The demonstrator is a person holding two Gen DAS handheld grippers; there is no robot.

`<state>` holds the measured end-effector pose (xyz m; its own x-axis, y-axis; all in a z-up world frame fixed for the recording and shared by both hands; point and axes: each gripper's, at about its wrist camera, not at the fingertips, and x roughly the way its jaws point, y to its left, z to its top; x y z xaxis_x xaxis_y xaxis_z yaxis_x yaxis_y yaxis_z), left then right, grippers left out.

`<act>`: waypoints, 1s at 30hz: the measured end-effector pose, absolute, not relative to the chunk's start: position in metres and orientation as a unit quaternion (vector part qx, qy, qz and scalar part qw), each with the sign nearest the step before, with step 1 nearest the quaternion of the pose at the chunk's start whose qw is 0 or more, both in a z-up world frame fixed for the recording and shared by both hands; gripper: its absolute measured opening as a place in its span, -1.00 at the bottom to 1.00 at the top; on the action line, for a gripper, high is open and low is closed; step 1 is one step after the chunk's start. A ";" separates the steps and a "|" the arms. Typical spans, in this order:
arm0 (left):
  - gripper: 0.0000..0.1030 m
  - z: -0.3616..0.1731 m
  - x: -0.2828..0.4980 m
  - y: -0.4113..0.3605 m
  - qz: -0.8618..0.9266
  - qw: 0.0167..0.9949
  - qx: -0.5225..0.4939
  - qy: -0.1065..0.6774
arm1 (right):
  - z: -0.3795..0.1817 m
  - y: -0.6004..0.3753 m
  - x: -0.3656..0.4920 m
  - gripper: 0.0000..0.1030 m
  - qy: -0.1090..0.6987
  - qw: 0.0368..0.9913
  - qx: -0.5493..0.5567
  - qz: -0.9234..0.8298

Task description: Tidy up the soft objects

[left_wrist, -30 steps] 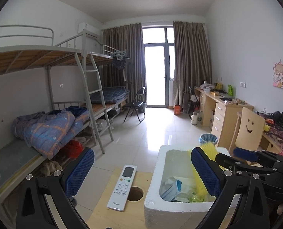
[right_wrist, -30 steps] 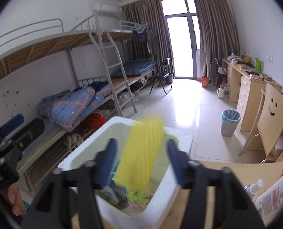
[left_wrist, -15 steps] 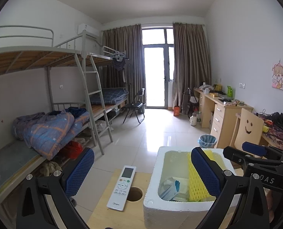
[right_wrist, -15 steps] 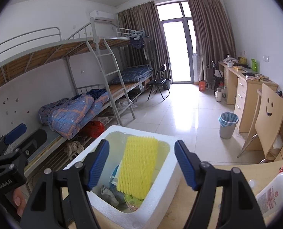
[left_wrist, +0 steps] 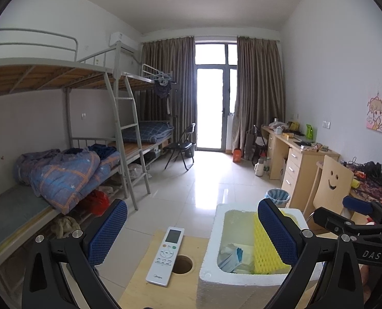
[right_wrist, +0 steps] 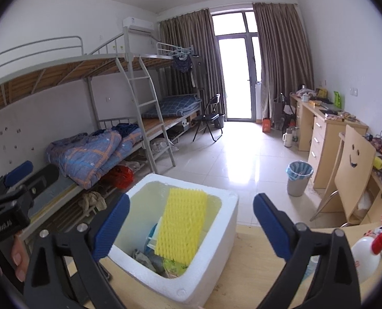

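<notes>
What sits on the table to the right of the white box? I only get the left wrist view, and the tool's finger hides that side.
Observer: In the right wrist view, a white spray bottle with a red trigger sits on the table, right of the foam box.
Operator: Is the other tool holding anything?
Observer: No. The right tool is open and empty; the yellow foam net leans loose inside the box.
Operator: What lies under the net?
Observer: A crumpled grey cloth and a green packet lie at the bottom.
</notes>
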<state>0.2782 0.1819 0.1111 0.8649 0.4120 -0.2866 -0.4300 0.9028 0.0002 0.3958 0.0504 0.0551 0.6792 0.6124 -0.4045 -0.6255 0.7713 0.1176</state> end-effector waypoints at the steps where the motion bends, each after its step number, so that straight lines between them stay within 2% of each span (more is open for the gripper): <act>1: 0.98 0.112 0.277 0.182 0.218 0.965 -0.035 0.140 | 0.058 0.047 0.393 0.91 0.211 0.918 -0.018 0.335; 16: 0.98 0.121 0.269 0.147 0.201 0.968 -0.012 0.153 | 0.082 0.022 0.356 0.99 0.190 0.924 -0.031 0.331; 30: 0.98 0.145 0.194 0.093 0.199 0.972 0.000 0.125 | 0.100 -0.027 0.287 0.99 0.151 0.928 -0.026 0.339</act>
